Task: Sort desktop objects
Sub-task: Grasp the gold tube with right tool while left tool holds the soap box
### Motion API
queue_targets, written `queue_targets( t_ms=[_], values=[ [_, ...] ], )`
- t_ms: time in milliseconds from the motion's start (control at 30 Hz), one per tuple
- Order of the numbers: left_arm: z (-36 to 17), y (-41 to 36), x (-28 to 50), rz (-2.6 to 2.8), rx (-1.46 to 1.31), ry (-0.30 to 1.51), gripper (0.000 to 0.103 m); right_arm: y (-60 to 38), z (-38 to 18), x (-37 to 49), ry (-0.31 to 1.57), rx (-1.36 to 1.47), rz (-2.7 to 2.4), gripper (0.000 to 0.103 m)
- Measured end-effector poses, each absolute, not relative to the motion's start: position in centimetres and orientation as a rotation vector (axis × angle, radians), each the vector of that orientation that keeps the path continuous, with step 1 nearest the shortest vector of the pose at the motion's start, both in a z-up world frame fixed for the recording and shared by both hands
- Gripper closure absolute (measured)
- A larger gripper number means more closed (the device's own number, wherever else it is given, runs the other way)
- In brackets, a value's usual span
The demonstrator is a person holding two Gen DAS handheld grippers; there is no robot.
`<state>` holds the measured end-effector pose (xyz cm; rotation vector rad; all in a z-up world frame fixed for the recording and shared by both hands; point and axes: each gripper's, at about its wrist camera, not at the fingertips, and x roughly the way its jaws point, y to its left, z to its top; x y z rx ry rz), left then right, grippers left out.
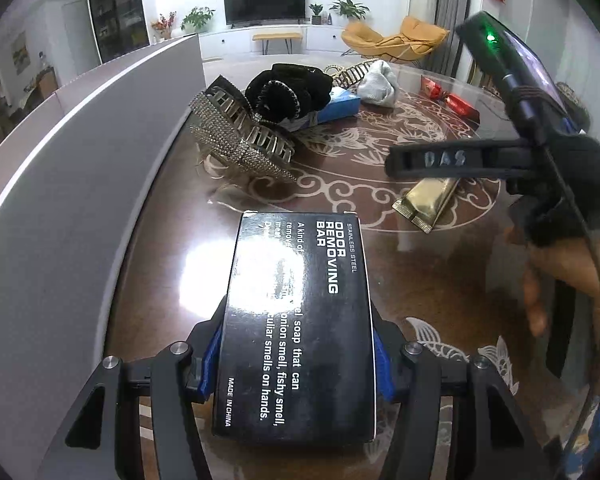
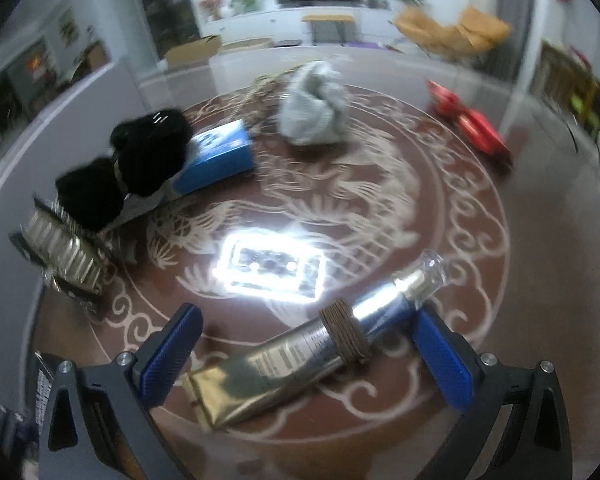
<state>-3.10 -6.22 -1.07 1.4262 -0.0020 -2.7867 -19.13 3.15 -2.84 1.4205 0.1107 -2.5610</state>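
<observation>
While left tool (image 1: 296, 360) clamps black box (image 1: 296, 320), grey wall (image 1: 80, 160) close beside, patterned table (image 1: 380, 168) beyond.

A black box (image 1: 300, 320) printed "ODOR REMOVING BAR" lies flat, clamped at both sides. A gold tube (image 2: 300, 352) lies slanted on the counter (image 2: 380, 184), perhaps wearing a brown band.

Left gripper (image 1: 296, 364) angled down over the table (image 1: 380, 280), blue pads clamped on both sides of a black box (image 1: 300, 320). Right gripper (image 2: 304, 356) angled down too, jaws spread wide, pads clear of the gold tube (image 2: 300, 356) lying between them. Right hand (image 1: 568, 256) wrapped round its handle.
</observation>
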Motion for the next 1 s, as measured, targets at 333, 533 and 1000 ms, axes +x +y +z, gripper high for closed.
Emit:
queue_targets(
  t_ms=[333,533,1000],
  values=[
    [-1.1,-6.2,-3.4,-2.778,1.402,0.003,0.041,3.0,-3.5,-17.4,0.237,1.303,-2.512,0.000],
    [-1.2,-6.7,-3.5,-2.758,1.435,0.008,0.031,5.6,-3.1,-17.8,0.153,1.341,-2.460,0.000],
    [-1.4,-6.9,-3.8,-2.754,1.437,0.004,0.025,4.3,-2.3,-19.3,0.073,1.449,-2.472,0.007]
  ],
)
